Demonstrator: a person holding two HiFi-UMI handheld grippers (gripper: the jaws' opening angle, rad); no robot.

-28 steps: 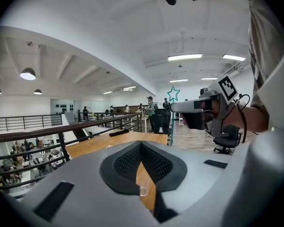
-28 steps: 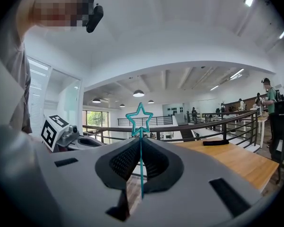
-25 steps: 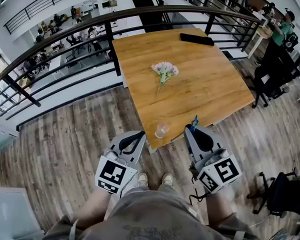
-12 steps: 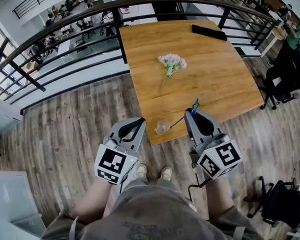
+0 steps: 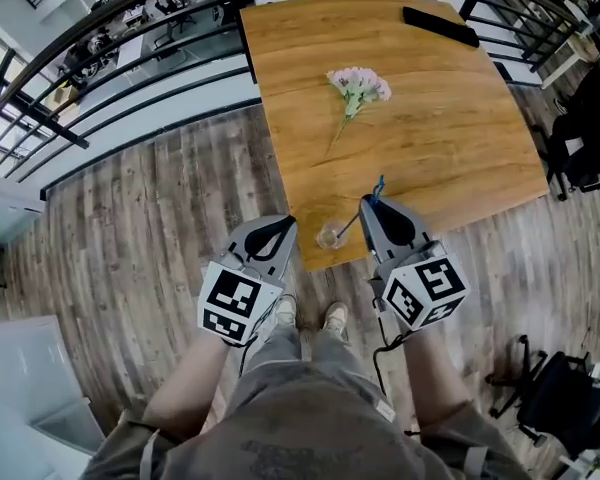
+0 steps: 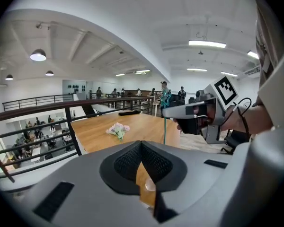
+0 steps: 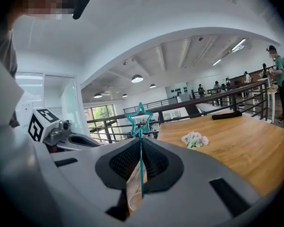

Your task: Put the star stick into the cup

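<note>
My right gripper [image 5: 370, 206] pinches the star stick [image 7: 141, 160], its lower end at the cup [image 5: 328, 236] by the table [image 5: 460, 138]'s near edge. My left gripper [image 5: 283, 225] is pressed together, empty. Releasing aslant could tip the cup off.

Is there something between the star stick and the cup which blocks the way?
Nothing visible does. The right gripper holds the star stick, whose lower end is close to the cup. The flowers lie farther back on the table, and the left gripper is beside the cup.
</note>
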